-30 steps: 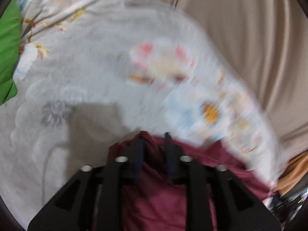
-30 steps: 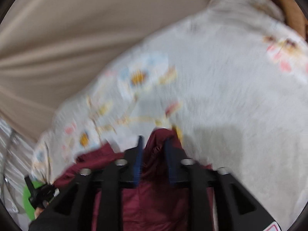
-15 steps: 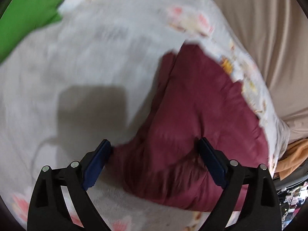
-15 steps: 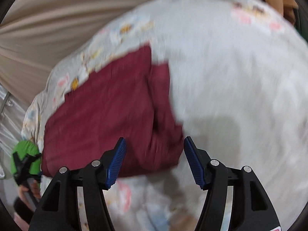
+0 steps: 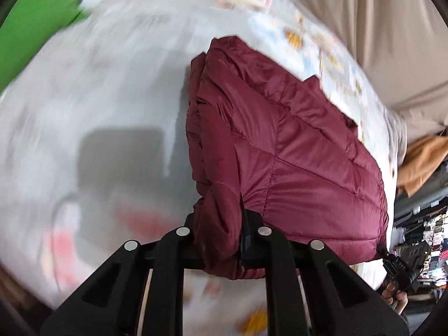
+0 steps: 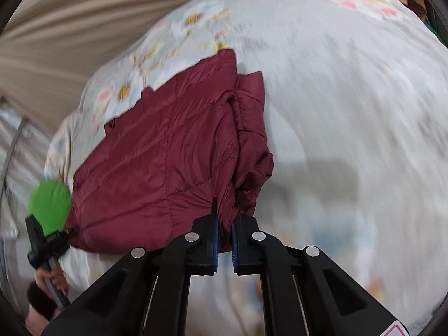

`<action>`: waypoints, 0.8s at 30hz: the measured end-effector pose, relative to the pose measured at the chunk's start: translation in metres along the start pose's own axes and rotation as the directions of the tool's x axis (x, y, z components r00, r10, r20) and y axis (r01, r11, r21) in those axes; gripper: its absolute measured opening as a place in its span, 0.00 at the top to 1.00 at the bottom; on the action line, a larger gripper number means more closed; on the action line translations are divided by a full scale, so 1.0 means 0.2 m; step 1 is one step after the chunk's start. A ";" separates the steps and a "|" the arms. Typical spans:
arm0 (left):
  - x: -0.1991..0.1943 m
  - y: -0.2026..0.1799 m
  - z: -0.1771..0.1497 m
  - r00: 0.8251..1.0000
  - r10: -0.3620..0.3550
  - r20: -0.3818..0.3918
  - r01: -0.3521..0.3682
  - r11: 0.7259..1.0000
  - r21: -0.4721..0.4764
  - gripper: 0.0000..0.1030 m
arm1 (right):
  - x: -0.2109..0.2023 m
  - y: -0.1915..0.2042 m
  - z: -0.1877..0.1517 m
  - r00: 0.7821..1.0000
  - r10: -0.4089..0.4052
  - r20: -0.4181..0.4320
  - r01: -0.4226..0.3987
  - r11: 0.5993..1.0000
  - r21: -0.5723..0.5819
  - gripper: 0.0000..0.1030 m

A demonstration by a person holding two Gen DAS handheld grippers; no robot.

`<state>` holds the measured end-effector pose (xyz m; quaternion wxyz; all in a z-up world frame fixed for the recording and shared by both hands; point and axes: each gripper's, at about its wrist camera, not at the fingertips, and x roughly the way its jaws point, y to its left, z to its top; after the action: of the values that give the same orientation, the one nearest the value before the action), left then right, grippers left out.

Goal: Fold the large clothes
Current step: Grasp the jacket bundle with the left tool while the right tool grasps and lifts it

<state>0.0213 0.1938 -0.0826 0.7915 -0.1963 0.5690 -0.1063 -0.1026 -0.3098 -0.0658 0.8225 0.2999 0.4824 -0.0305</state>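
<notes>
Nearest the cameras, the left tool [image 5: 221, 240] is seen clamped on a bunched corner of the jacket [image 5: 280, 151], and the right tool [image 6: 223, 240] is pinched tight on the opposite near corner of the same jacket [image 6: 168, 162]. The dark red quilted jacket is laid on a bed, on a pale flowered quilt [image 5: 112, 98], already doubled into a thick, roughly rectangular bundle with several layers stacked along one side. The folding is judged to be well advanced; what seems left is one more fold or a shift of the bundle, then release and smoothing, though this cannot be confirmed. The quilt around the jacket is blurred by motion. At the jacket's far edge only the flowered quilt is found, with nothing lying on the bundle itself. Further off, a green cloth [image 5: 36, 19] is seen at one side, a brown garment [image 5: 422, 159] and cluttered goods at the other, and a beige curtain [image 6: 70, 36] behind the bed.
</notes>
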 end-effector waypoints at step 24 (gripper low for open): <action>0.20 -0.20 0.45 0.992 0.039 0.122 -0.043 0.999 0.032 1.00 | 0.26 0.04 0.46 0.994 -0.105 0.042 0.104 0.994 0.027 0.86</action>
<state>0.1222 0.1594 -0.0754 0.8299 -0.1771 0.5218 -0.0877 -0.0013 -0.3388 -0.0723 0.8262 0.2835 0.4791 -0.0860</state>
